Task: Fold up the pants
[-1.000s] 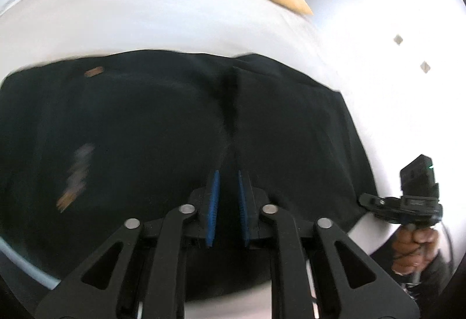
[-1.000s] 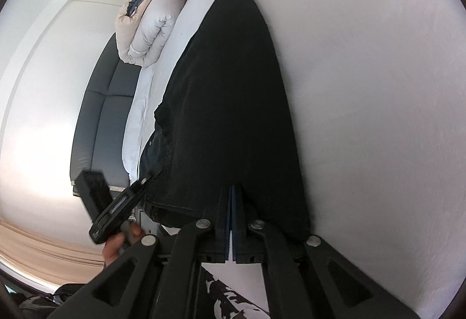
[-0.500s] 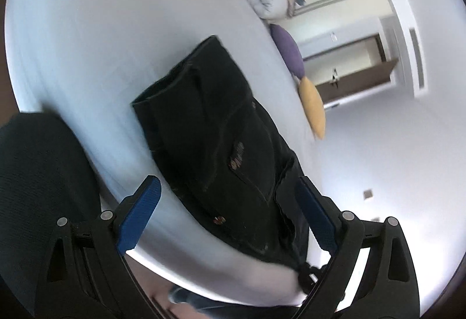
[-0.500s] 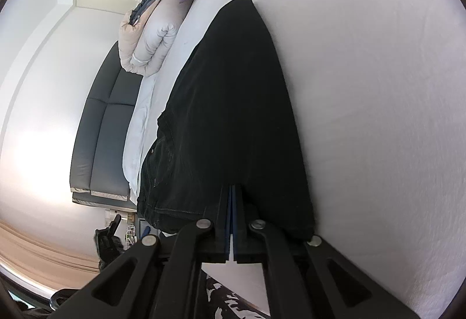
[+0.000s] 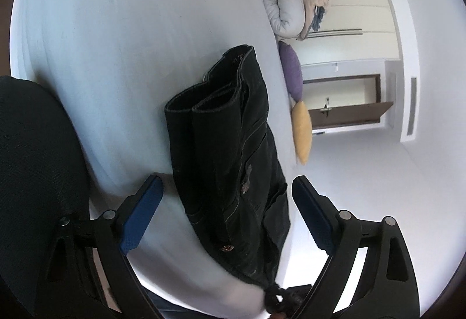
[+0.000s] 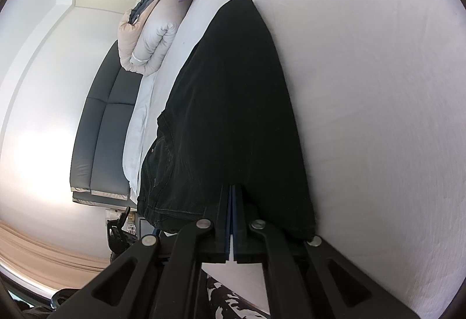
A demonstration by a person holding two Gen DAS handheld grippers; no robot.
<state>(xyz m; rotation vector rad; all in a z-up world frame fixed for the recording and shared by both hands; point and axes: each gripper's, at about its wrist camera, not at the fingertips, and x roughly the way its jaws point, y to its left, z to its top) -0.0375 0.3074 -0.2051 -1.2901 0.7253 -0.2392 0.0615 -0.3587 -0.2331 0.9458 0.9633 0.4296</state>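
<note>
Two grippers working black pants [image 5: 233, 161] on the bed [image 5: 116, 42] | right gripper [image 6: 233, 227] pinching the fold, anchoring it | left gripper [image 5: 225, 220] hovering spread, empty, likely readying another fold

Pants [image 5: 233, 161]: black denim, matt, coarse weave, visible seam stitching, metal rivets. Bed sheet [image 6: 378, 86]: white cloth, matt, faintly textured. Left gripper [image 5: 227, 214]: matt black plastic arms, blue textured pads [image 5: 139, 217]. Headboard [image 6: 102, 129]: dark, smooth, slightly glossy upholstery.
</note>
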